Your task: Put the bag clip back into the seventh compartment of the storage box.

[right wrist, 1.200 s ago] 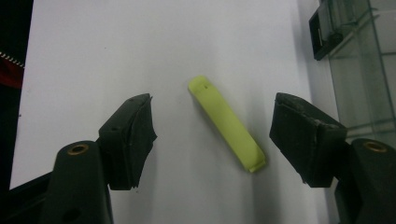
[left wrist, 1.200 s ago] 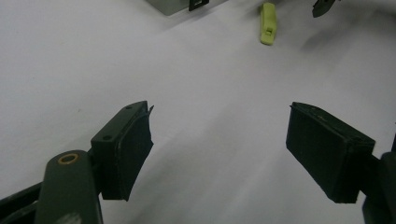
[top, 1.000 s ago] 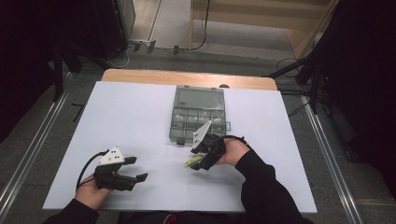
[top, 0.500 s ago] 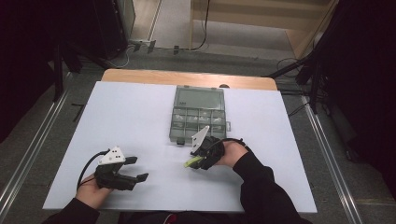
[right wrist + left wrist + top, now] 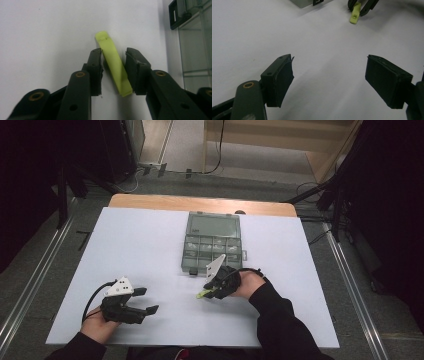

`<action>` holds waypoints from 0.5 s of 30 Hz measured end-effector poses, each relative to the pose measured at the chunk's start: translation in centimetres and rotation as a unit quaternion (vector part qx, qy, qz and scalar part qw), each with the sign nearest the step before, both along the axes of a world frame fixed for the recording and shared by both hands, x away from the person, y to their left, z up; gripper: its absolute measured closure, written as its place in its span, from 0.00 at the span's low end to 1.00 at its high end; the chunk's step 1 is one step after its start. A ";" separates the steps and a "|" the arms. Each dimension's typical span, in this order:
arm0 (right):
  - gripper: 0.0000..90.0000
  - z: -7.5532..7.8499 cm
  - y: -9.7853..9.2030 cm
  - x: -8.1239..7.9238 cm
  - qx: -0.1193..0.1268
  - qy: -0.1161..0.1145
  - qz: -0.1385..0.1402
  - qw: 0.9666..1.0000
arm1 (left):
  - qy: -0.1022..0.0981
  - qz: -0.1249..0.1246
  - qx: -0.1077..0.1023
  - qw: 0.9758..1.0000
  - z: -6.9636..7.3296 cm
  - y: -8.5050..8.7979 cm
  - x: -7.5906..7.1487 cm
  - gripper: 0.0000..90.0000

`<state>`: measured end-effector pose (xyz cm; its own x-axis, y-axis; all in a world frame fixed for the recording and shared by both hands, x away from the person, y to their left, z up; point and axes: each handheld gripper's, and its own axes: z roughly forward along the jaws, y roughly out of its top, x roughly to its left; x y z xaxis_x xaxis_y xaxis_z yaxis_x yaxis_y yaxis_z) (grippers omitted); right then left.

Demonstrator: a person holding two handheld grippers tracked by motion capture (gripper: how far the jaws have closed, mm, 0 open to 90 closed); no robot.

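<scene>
Little has shifted since the earlier frames: right gripper (image 5: 113,68) stays low over the white table (image 5: 150,245), jaws nearly closed around the yellow-green plastic clip (image 5: 113,66) near the compartment box (image 5: 212,242). Clip looks light, stiff, slippery; grip mid-length. Left gripper (image 5: 329,82) rests, jaws apart.

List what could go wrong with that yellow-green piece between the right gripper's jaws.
1. The yellow-green piece lies slanted between the right gripper jaws, which are not fully closed on it; closing may twist it or squeeze it out.
2. It lies flat on the white table, so the pads could scrape the surface.
3. The compartment box sits close by; a lifting swing might bump it.
</scene>
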<state>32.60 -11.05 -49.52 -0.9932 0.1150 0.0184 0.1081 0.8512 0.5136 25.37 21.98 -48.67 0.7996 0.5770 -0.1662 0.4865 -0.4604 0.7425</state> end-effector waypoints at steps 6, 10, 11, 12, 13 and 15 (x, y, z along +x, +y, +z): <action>0.87 0.0 0.1 -0.1 0.001 0.014 -0.002 1.000 | 0.000 0.000 0.002 1.000 0.0 0.0 0.1 0.24; 0.87 0.0 0.1 0.1 0.002 0.032 -0.013 0.999 | 0.001 0.002 -0.001 1.000 -0.1 0.0 0.1 0.24; 0.87 0.1 0.0 0.2 0.002 0.033 -0.018 0.999 | 0.000 0.002 0.000 1.000 -0.1 0.1 0.1 0.24; 0.87 0.1 0.1 0.3 0.002 0.037 -0.022 0.999 | 0.000 0.002 0.000 1.000 0.0 0.1 0.1 0.24; 0.87 0.2 0.1 0.3 0.000 0.045 -0.028 0.999 | 0.000 0.002 0.000 1.000 -0.1 0.1 0.1 0.24; 0.87 0.2 0.2 0.3 0.000 0.048 -0.031 0.998 | 0.001 0.002 -0.001 1.000 -0.1 0.0 0.1 0.24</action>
<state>32.87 -10.90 -49.34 -0.9777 0.1766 0.1134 0.2097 0.8416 0.4977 25.46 22.02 -48.73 0.7972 0.5795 -0.1690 0.4898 -0.4572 0.7424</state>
